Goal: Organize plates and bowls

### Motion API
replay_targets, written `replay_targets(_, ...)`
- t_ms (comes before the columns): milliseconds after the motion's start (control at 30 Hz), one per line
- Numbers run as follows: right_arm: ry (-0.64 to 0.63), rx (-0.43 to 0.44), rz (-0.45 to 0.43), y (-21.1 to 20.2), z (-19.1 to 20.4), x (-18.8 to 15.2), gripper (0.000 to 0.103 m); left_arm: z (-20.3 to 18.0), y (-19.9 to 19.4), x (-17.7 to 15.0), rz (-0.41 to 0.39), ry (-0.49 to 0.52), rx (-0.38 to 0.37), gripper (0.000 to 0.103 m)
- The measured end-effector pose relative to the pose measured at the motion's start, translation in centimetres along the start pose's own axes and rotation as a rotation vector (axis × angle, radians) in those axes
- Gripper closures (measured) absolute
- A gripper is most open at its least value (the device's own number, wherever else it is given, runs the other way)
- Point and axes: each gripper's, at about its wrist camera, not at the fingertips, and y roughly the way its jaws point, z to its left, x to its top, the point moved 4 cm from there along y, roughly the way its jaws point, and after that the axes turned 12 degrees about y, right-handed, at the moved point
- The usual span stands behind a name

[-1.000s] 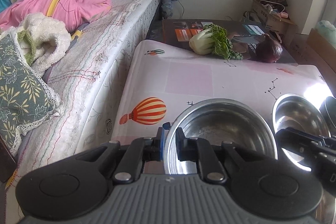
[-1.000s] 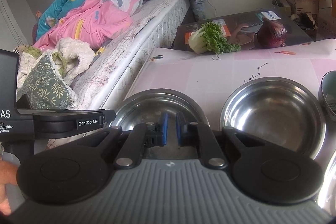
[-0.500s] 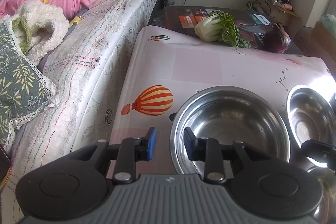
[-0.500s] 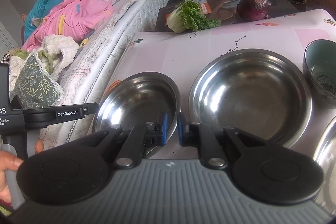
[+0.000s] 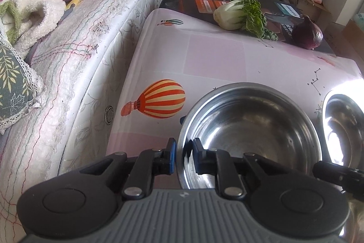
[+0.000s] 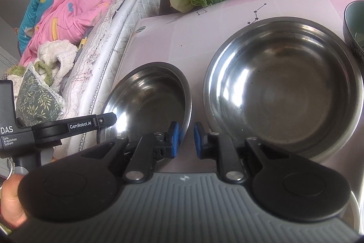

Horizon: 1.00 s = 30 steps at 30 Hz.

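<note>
A small steel bowl (image 5: 250,129) (image 6: 147,101) sits near the left edge of the pink table (image 5: 216,56). A larger steel bowl (image 6: 284,88) (image 5: 343,124) stands just to its right. My left gripper (image 5: 184,157) straddles the small bowl's near-left rim, one finger outside and one inside. Its jaws are closing on that rim. In the right wrist view it (image 6: 109,118) reaches the same rim from the left. My right gripper (image 6: 186,140) hovers shut over the gap between the two bowls, with the small bowl's right rim beside its left pad.
A green ceramic bowl (image 6: 356,29) stands at the right edge, and another steel rim (image 6: 355,215) shows at the bottom right. Bok choy (image 5: 238,13) and a red onion (image 5: 307,34) lie on a box behind the table. A bed (image 5: 79,49) runs along the left. A hand (image 6: 11,202) holds the left gripper.
Both grippers have sunk closer to the bowls. The left jaws spread apart around the small bowl's rim, then narrowed onto it again. The right jaws stayed nearly together.
</note>
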Motion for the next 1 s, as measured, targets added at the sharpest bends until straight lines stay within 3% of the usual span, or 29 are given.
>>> replay_targets(333,-0.039,0.023,0.003,0.6,1.1,-0.5,0.094,1.6,-0.8,-1.5,0.018,-0.037,-0.010,0.088)
replay_targets(700,-0.052,0.019,-0.002,0.8,1.2,-0.6,0.094,1.3,0.6,-1.4,0.054,-0.034,-0.001,0.082)
replay_targets(1000,-0.123,-0.001,-0.048,0.2,1.9,-0.8,0.094,1.0,0.2,-1.4,0.041,-0.030,0.008,0.083)
